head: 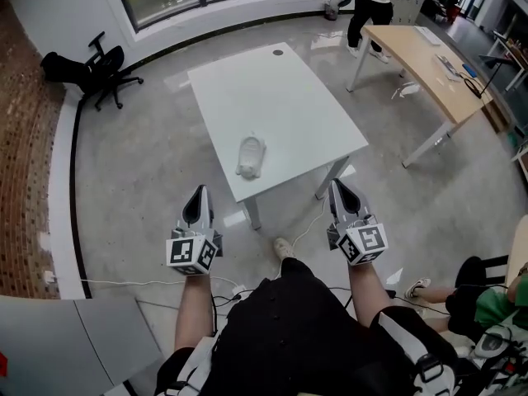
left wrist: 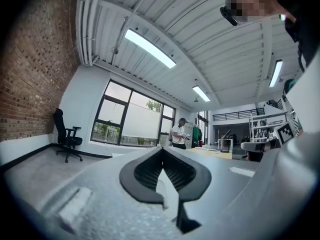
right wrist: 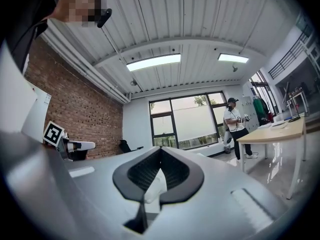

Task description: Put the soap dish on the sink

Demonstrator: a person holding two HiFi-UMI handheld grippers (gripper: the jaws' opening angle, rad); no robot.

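One soap dish [head: 251, 157] on one table [head: 280, 89]; left gripper [head: 198, 190], right gripper [head: 337, 186] closed.

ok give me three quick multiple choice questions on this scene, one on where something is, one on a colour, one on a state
1. Where does the soap dish lie?
A) on the white table
B) on the floor
C) on the wooden desk

2. What colour is the office chair by the brick wall?
A) red
B) black
C) white

3. How do the jaws of the left gripper stand?
A) wide apart
B) closed on the soap dish
C) together, with nothing in them

Answers:
1 A: in the head view the dish rests on the table, near its front edge.
2 B: its seat, back and base are all black.
3 C: the left gripper view shows the tips meeting with nothing between them.
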